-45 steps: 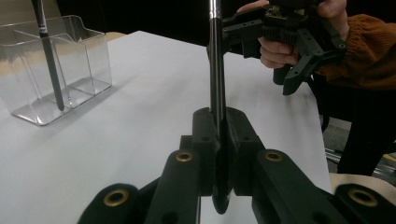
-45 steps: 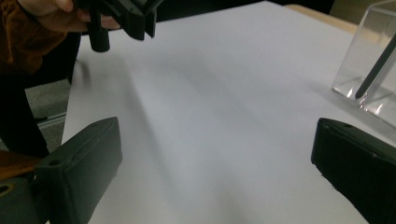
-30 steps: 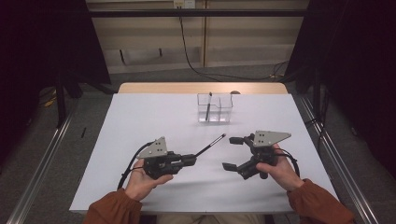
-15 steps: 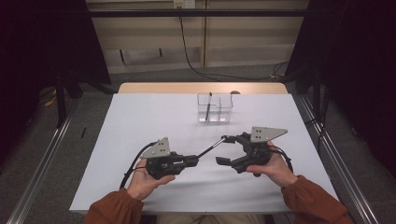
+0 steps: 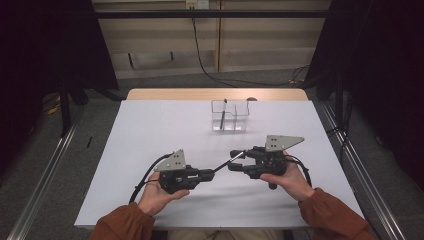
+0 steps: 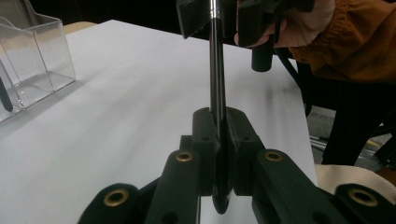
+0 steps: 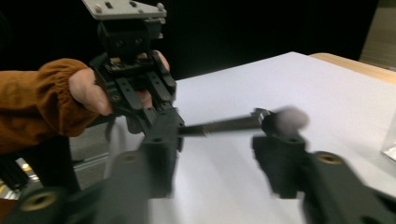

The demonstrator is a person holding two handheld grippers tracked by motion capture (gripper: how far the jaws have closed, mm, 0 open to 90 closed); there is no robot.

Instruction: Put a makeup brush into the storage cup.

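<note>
No text, label, brand, number or sign can be read in any of the three views, neither on the grey plates nor on the clear box.

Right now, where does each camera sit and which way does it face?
High view: above the person's side, facing forward and down on the white table; both forearms, left gripper, right gripper.
Left gripper view: along its jaws, shut on the black pen, toward the right hand.
Right gripper view: between open jaws, toward the left hand.
Shared: the pen, the clear organizer.
</note>
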